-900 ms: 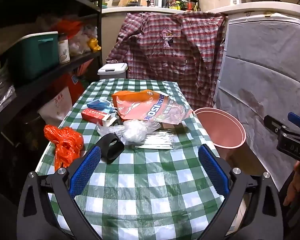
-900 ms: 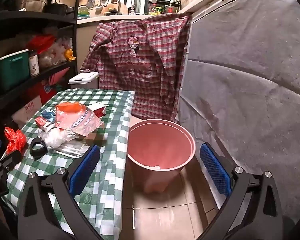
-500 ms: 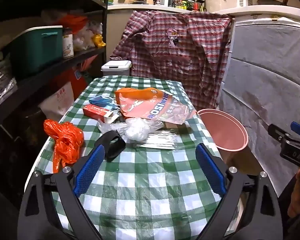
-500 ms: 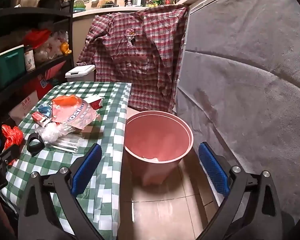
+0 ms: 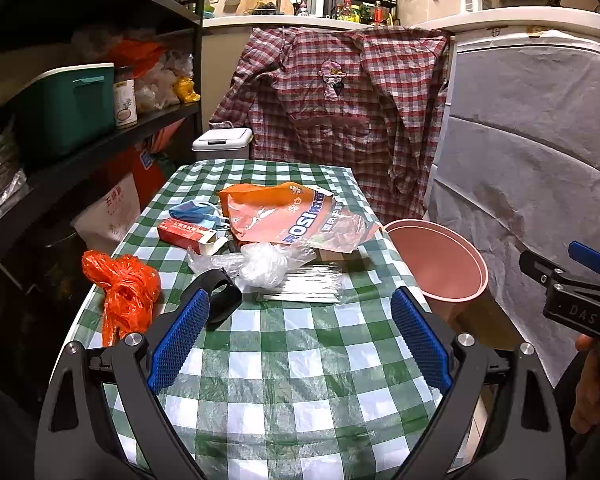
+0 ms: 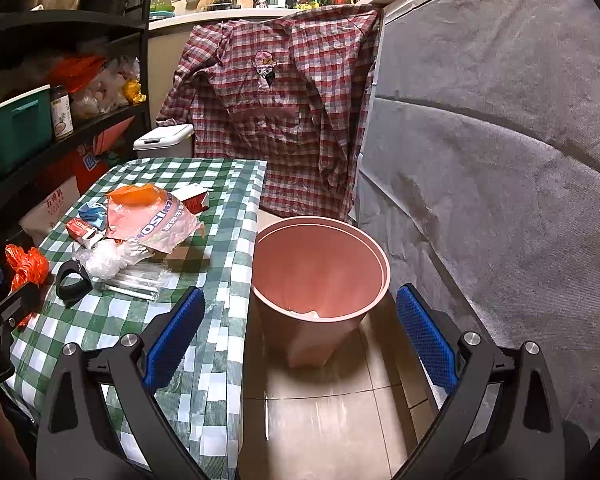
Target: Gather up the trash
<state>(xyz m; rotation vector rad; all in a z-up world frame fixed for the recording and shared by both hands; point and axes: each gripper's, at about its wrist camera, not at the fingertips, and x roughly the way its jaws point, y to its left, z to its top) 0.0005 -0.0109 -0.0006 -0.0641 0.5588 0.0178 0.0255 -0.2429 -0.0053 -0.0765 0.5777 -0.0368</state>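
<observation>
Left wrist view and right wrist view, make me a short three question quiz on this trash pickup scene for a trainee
1. True or false: the left gripper is shut on the orange plastic bag.
2. Where does the pink bin stand? A) on the table B) on the floor beside the table C) on the shelf
3. Fill in: the table is covered with a green and white ______ cloth.

Key
1. False: both it and the right gripper are open and empty.
2. B
3. checked
</observation>
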